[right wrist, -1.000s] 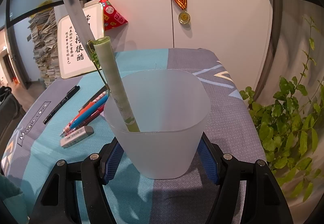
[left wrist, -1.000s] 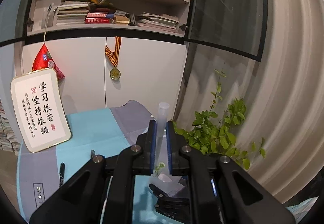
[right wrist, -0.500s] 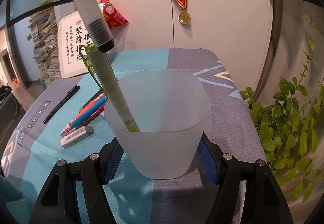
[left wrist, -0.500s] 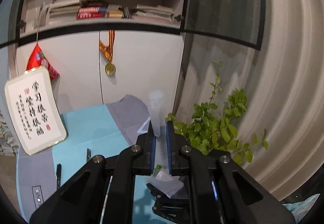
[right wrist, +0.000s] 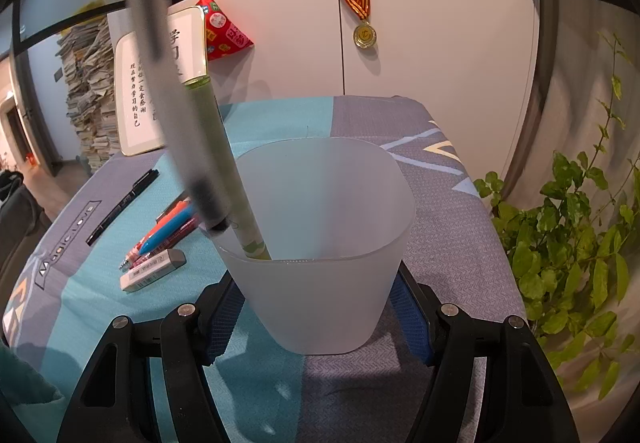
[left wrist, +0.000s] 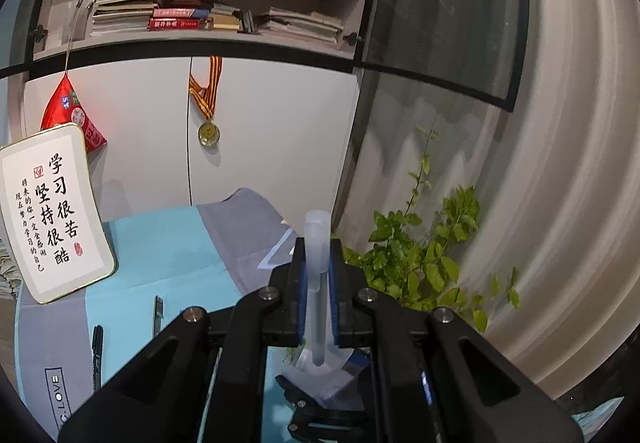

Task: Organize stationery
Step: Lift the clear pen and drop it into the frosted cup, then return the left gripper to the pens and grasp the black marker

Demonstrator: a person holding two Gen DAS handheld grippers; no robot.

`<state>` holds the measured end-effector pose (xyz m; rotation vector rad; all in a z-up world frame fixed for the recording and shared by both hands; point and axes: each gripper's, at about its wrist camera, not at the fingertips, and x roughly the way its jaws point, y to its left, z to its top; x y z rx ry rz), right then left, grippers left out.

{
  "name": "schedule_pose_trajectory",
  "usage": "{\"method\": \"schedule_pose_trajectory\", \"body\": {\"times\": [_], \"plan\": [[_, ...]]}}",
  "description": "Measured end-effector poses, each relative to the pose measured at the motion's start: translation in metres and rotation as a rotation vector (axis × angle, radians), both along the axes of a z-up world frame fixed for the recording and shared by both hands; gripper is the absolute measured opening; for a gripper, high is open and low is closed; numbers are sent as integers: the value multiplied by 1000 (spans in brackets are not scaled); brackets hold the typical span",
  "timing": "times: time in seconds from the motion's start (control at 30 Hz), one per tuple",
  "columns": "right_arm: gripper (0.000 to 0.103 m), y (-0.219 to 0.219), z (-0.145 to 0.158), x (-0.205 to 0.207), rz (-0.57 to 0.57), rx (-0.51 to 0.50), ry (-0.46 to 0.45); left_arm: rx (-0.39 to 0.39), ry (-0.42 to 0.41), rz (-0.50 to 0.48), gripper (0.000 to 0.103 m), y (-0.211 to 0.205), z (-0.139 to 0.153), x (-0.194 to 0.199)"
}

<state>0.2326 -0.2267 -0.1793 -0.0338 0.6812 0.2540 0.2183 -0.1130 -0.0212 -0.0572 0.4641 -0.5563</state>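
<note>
My right gripper (right wrist: 320,307) is shut on a frosted white cup (right wrist: 324,243) that stands on the table. A green pen (right wrist: 224,171) leans inside the cup against its left rim. My left gripper (left wrist: 318,275) is shut on a translucent grey pen (left wrist: 318,263), held nearly upright above the cup. In the right wrist view that grey pen (right wrist: 176,103) comes down from the upper left, and its dark tip is at the cup's left rim beside the green pen. The cup and the right gripper show below my left fingers (left wrist: 320,383).
Left of the cup lie an orange pen, a blue pen (right wrist: 168,229), a pink pen, a white eraser (right wrist: 152,269) and a black marker (right wrist: 122,207). A framed calligraphy sign (left wrist: 52,215) stands at the back left. A leafy plant (right wrist: 568,243) is off the table's right edge.
My left gripper has lowered the grey pen: its tip has come down from above the green pen's top to the cup's left rim. The cup and the right gripper have stayed put.
</note>
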Motion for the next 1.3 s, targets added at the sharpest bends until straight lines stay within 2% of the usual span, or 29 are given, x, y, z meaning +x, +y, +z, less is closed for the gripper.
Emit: {"method": "schedule_pose_trajectory", "body": {"times": [0.1,0.33,0.63,0.7,0.87,1.0,1.2,1.3], "plan": [[70,0,0,0,0,-1,0,37,-2,-6,7,-6,-4,1],[70,0,0,0,0,0,0,96,97,-26,7,-11,-29,9],[70,0,0,0,0,-3,-2,111,99,-9,8,1,-30,3],[70,-1,0,0,1,-2,-2,119,98,17,10,9,-31,3],[70,-1,0,0,0,-2,-3,191,88,141,41,44,-47,6],[70,-1,1,0,0,-2,-4,274,108,251,42,84,-74,5],[70,-1,1,0,-1,-6,-1,378,252,410,42,150,-132,17],[70,0,1,2,-3,-11,2,385,306,429,42,166,-150,21]]}}
